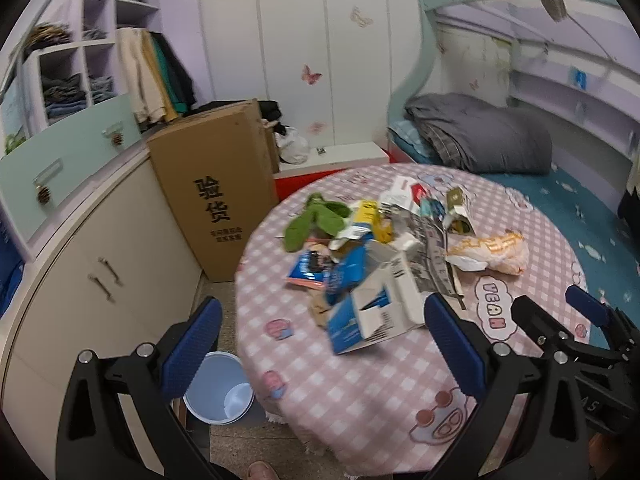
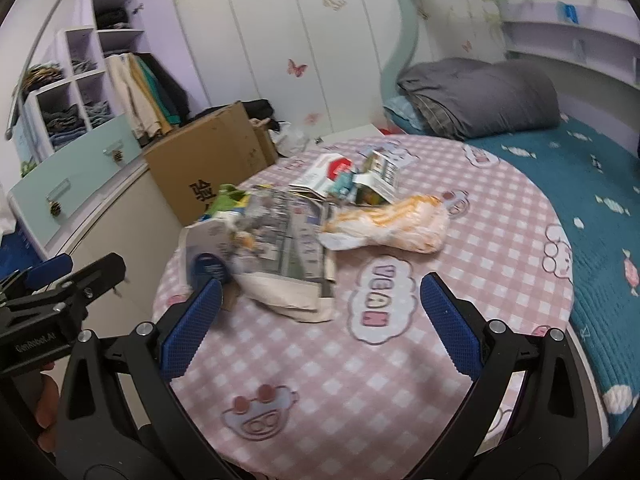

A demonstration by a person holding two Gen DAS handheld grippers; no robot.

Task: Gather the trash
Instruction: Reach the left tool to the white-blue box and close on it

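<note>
Both grippers, left [image 1: 324,344] and right [image 2: 320,328], jaws wide, empty. Risk: loose trash [image 1: 376,248] slides off desk [image 1: 360,400], missing bin [image 1: 218,388] below.

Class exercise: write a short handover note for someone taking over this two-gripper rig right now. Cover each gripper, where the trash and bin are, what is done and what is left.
Left gripper: open, empty, above the near table edge.
Right gripper: open, empty, over the table.
Trash pile: boxes, newspaper, wrappers and an orange bag heaped mid-table.
Blue bin: on the floor left of the table; no trash visible inside.
Done: nothing collected so far.
Left: all the trash.
</note>
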